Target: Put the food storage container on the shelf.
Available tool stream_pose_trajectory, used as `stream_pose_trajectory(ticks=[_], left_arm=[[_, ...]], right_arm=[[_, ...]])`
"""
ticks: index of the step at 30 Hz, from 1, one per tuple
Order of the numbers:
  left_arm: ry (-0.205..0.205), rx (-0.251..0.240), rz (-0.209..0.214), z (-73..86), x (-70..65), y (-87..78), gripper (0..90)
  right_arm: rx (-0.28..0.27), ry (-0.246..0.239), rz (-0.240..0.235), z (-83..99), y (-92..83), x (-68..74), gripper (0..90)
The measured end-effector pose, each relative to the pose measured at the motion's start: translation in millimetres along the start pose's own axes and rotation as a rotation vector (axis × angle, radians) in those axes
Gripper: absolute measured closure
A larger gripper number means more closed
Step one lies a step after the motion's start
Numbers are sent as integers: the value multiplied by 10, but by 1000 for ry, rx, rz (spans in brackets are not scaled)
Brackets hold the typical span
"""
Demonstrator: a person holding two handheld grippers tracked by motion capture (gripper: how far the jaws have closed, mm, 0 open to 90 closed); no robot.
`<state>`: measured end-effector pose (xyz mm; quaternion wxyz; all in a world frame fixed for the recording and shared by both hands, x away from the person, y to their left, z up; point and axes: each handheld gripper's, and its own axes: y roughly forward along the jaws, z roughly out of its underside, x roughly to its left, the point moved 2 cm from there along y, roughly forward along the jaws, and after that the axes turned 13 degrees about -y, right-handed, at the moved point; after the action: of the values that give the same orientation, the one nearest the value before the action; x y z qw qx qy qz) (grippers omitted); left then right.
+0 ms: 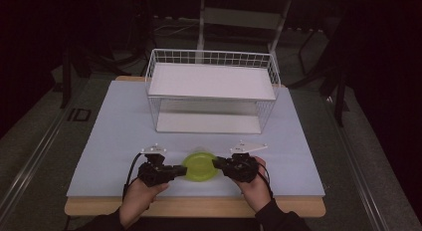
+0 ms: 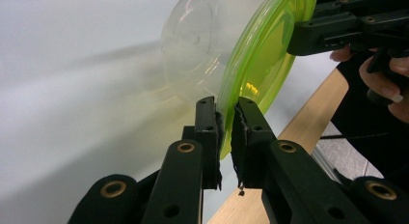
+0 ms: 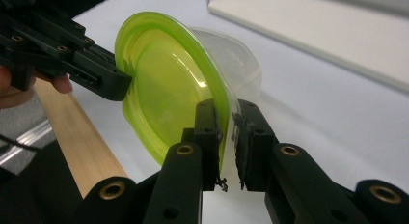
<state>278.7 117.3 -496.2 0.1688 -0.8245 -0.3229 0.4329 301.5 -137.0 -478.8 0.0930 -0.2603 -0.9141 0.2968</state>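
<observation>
Both grippers pinch the lidded container's rim.
The left gripper [image 1: 180, 169] and right gripper [image 1: 217, 164] clamp opposite edges of the container [image 1: 200, 166], green lid [image 2: 263, 64] facing up.

In the left gripper view the clear container [image 2: 202, 45] ran off the top edge, and the green lid [image 2: 263, 60] hid its mouth. The right gripper [image 2: 347, 23] was cut by the right edge, its grip point behind the lid's rim.

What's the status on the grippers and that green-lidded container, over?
Left gripper shut on green lid's rim. Right gripper shut on opposite rim. Clear container held between them. Wire shelf rack stands beyond, path open.
</observation>
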Motion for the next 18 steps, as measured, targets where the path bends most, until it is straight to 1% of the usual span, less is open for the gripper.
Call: stream_pose_trajectory(ticks=[3, 5, 8, 13, 18], left_arm=[[20, -28, 7, -81, -53, -48, 824], [46, -54, 10, -148, -97, -90, 824], [67, -87, 20, -231, -144, -144, 825], [84, -128, 30, -380, -212, -221, 825], [100, -152, 34, -514, -255, -284, 826]], right_arm=[[-24, -2, 10, -79, -61, -23, 805], [-40, -5, 18, -138, -104, -37, 805], [-62, -4, 28, -238, -170, -62, 805], [-87, -12, 60, -427, -261, -98, 805], [-99, 4, 72, -572, -308, -138, 805]])
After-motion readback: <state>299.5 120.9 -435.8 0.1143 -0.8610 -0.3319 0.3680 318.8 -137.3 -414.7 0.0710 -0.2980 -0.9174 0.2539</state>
